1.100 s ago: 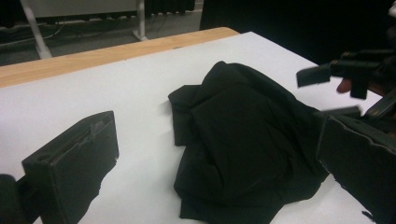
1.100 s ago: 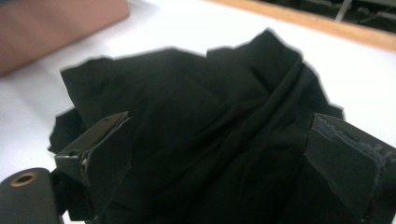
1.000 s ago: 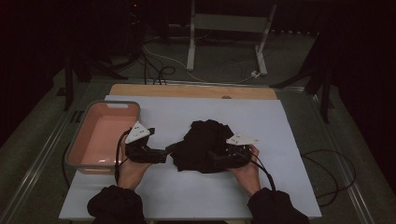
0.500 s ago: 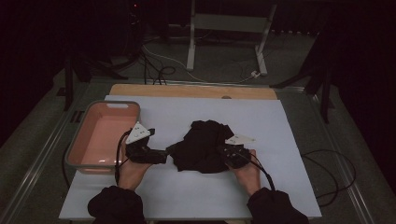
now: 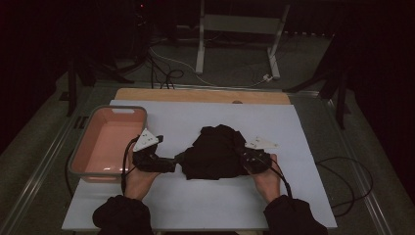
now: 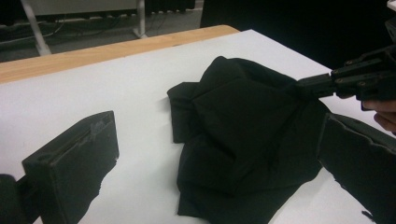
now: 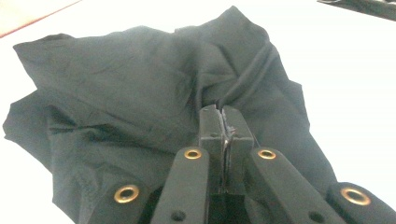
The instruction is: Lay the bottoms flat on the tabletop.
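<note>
So I'm looking down at the white table (image 5: pixel 205 205) and the black cloth (image 5: pixel 215 154) is bunched up in a loose heap about mid-table, nearer my edge than the wooden strip (image 5: pixel 200 95) along the far side.

My right gripper (image 5: pixel 242 159) has just snapped closed, and in the right gripper view its jaws are pressed tight together with a pinch of the fabric caught between them, right at the cloth's right-hand edge. You can see the folds pulling toward the pinch point. The same gripper (image 6: pixel 317 86) shows up in the left gripper view too, coming in from the right and biting into the cloth (image 6: pixel 243 140) at its edge.

My left gripper (image 5: pixel 177 160) sits at the cloth's left edge with its fingers spread wide. In the left gripper view one pad (image 6: pixel 70 158) rests low over bare table left of the heap and the other pad (image 6: pixel 359 158) is off to the right, with the near part of the cloth lying between them, not squeezed.

The pink tub (image 5: pixel 78 164) sits at the left edge of the table, just beside my left hand (image 5: pixel 139 178), well apart from the cloth.
</note>
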Demonstrator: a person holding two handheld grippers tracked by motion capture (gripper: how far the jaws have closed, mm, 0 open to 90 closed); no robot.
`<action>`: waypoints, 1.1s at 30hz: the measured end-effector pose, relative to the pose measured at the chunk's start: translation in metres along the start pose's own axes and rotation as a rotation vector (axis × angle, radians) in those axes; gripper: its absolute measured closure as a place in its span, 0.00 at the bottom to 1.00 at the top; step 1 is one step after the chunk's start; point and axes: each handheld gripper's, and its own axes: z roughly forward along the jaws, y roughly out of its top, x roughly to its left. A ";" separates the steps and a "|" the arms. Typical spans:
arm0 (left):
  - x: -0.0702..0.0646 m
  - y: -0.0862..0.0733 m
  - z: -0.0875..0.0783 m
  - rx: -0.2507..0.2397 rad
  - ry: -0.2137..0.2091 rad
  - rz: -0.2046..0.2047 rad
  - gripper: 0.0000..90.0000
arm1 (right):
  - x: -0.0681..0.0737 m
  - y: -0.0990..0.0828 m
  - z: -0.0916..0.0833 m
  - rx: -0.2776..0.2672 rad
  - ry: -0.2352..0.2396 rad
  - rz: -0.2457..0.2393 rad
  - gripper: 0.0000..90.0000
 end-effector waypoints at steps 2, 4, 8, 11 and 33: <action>0.000 0.000 -0.001 0.000 0.001 0.000 0.00 | -0.005 0.000 -0.003 -0.003 -0.015 0.006 0.99; 0.000 0.000 -0.001 -0.001 0.000 -0.001 0.00 | -0.011 0.001 -0.006 -0.009 -0.036 0.013 0.99; 0.000 0.000 -0.001 -0.004 -0.001 -0.001 0.00 | -0.025 0.000 -0.012 -0.016 -0.070 0.039 0.99; -0.001 0.000 -0.001 -0.004 0.000 -0.001 0.00 | -0.034 -0.002 -0.017 -0.018 -0.098 0.051 0.99; -0.002 0.001 -0.001 -0.004 -0.002 0.005 0.00 | -0.063 -0.009 -0.029 -0.010 -0.165 0.123 0.74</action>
